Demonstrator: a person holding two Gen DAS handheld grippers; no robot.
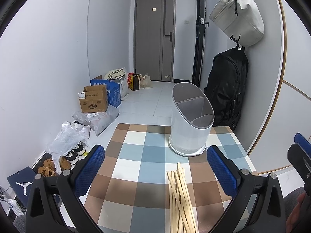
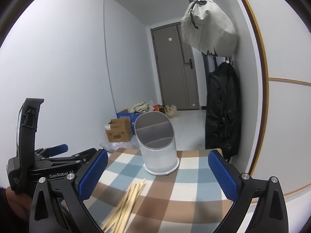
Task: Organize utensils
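Observation:
A bundle of several wooden chopsticks (image 1: 180,200) lies on the checkered tablecloth (image 1: 136,165), near the front. It also shows in the right wrist view (image 2: 126,203). A white utensil holder (image 1: 191,118) with grey divided compartments stands empty at the table's far edge; it also shows in the right wrist view (image 2: 158,143). My left gripper (image 1: 155,167) is open and empty, above the table, with the chopsticks between its fingers and to the right. My right gripper (image 2: 157,172) is open and empty, above the chopsticks and short of the holder.
A black backpack (image 1: 227,89) and a beige bag (image 1: 239,17) hang on the right wall beside the table. Cardboard boxes (image 1: 95,99), plastic bags and shoes (image 1: 75,153) lie on the floor to the left. A closed door (image 1: 153,38) stands at the back.

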